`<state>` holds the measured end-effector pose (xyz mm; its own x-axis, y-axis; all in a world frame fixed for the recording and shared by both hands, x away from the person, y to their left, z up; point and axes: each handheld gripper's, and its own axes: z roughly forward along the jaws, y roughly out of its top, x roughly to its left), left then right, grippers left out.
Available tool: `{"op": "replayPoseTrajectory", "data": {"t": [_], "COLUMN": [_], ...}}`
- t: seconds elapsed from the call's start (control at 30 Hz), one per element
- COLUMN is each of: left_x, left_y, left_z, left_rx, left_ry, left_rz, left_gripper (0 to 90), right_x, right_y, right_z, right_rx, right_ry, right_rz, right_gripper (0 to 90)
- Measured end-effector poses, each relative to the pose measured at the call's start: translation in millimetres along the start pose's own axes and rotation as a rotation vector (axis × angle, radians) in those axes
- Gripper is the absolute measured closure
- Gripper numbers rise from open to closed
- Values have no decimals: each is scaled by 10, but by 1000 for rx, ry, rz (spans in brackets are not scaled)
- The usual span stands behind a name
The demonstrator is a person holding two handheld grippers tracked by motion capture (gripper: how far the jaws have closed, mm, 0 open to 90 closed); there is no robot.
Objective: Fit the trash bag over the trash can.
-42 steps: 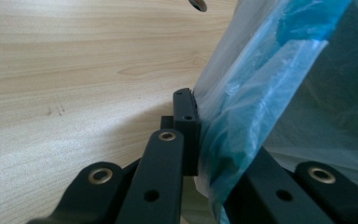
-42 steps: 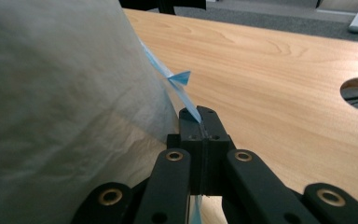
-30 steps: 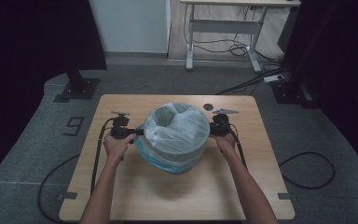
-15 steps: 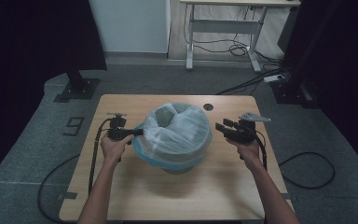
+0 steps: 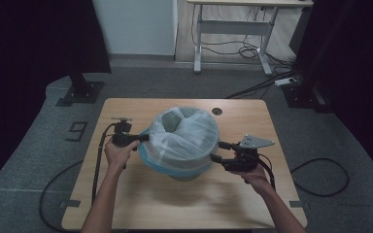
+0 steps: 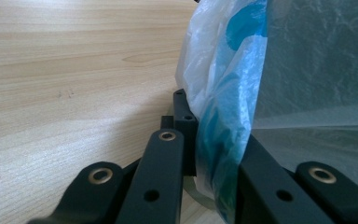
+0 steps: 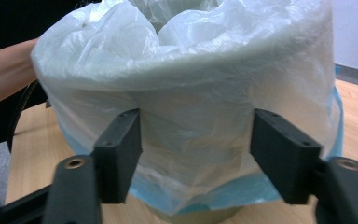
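Observation:
A round grey-green bin (image 5: 190, 174) stands mid-table, lined with a translucent white bag (image 5: 184, 138) that has a blue hem. My left gripper (image 5: 144, 138) is at the bin's left side, shut on a fold of the bag's edge (image 6: 223, 93), which is pinched between its jaws (image 6: 219, 154). My right gripper (image 5: 217, 151) sits just right of the bin, pointing at it. Its jaws have just been opening and stand open. In the right gripper view the fingers (image 7: 121, 144) are spread in front of the bag (image 7: 191, 70), with nothing pressed between them.
The wooden table (image 5: 141, 204) has a cable hole (image 5: 217, 111) behind the bin. A black cable (image 5: 97, 165) loops along the left edge. A white desk (image 5: 233, 29) and a stand base (image 5: 80, 92) are on the floor beyond. The person's other forearm (image 7: 4, 70) appears left of the bag.
The right gripper has let go of the bag's right rim, opened its jaws and moved out and toward the person. The left gripper has kept its hold and place.

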<state>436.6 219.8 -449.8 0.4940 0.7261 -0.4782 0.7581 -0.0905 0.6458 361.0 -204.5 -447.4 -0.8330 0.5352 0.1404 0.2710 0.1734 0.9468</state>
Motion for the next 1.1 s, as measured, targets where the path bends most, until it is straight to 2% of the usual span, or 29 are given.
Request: {"op": "replayPoseTrajectory", "data": {"t": [0.07, 0.13, 0.23, 0.33, 0.4, 0.6, 0.9, 0.97, 1.1], "left_x": [-1, 2, 8, -4, -17, -34, 20, 14, -10], "left_y": [1, 0, -2, -3, -4, -12, -93, -92, -100], "left_z": [6, 10, 9, 4, 3, 12, 73, 54, 37], "left_rx": [0, 1, 2, 0, -1, 0, 7, 4, 1], "left_ry": [-5, -8, -10, -13, -14, -11, -14, -15, -16], "left_rz": [2, 2, 4, 7, 9, 17, -1, 1, 7], "left_gripper": [886, 886, 886, 886, 886, 886, 886, 887, 887], "right_x": [1, 17, 47, 52, 59, 90, 59, 84, 134], "right_y": [-2, -11, -15, -5, 0, -51, -329, -350, -442], "right_z": [31, 36, 33, 22, 18, 32, 163, 164, 155], "right_rx": [-8, -27, -44, -56, -63, -62, -21, -22, -8], "right_ry": [1, 15, 20, 20, 19, 10, -6, -13, -33], "right_rz": [-1, -23, -52, -64, -76, -97, -80, -70, -57], "right_gripper": [430, 565, 721, 845, 886, 889, 885, 721, 515]}}
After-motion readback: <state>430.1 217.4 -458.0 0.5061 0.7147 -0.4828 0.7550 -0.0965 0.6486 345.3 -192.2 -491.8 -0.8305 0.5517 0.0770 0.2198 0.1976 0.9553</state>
